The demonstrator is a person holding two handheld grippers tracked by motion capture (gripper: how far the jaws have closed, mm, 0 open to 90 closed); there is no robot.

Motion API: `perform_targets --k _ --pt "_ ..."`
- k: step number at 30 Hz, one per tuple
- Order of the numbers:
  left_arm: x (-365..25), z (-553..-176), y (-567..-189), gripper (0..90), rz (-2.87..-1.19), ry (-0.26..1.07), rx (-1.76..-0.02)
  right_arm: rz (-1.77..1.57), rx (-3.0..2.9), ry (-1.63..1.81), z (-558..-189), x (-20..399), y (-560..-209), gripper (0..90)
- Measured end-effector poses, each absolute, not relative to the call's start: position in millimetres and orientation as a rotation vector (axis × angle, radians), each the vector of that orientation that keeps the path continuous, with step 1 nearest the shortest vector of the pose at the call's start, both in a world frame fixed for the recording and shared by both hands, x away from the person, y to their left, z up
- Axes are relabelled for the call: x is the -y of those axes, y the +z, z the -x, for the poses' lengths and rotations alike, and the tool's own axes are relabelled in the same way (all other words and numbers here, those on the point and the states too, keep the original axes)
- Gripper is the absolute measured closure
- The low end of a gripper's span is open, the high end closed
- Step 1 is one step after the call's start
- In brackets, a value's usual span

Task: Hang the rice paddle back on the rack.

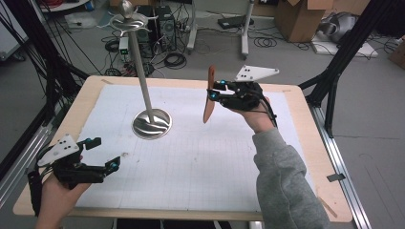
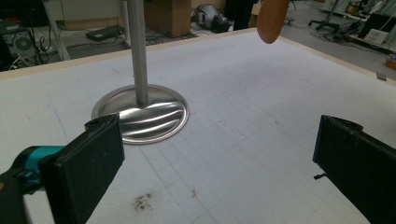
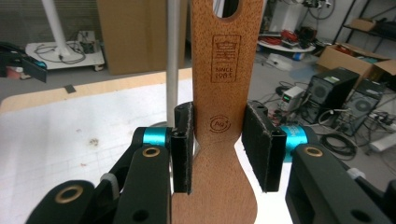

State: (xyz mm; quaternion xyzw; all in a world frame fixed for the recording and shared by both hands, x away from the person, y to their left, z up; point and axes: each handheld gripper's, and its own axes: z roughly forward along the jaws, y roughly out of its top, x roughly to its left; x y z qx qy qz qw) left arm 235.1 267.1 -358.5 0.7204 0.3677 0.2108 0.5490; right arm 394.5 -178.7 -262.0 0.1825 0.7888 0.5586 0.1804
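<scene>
Right claw (image 1: 211, 89): jaws part-way closed, pads clamped on the two edges of a wooden spatula (image 1: 209, 98) at the narrowing of its neck; the right gripper view shows the same claw (image 3: 218, 147) with the spatula (image 3: 223, 116) squeezed between both pads, stamped marks facing the camera; hand raised above the far middle of the table (image 1: 305, 143), grey sleeve (image 1: 282, 181) running up from the near edge, wrist bent so the claw points left.

Spatula: held clear of the table surface, long axis close to upright with a slight lean; handle with its hanging hole uppermost, broader blade end down; near the metal stand (image 1: 143, 81) but apart from it.

Left claw (image 1: 106, 153): jaws wide apart, nothing between them; hand low at the near left corner of the table, claw aimed towards the stand's round base (image 2: 144, 114).
</scene>
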Motion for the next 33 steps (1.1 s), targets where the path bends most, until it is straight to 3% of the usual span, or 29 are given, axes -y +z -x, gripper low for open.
perform_targets --k 33 --pt "-277 -226 -355 2.4 -1.661 0.541 -0.889 -0.533 -2.217 1.596 -403 122 -219 64.5"
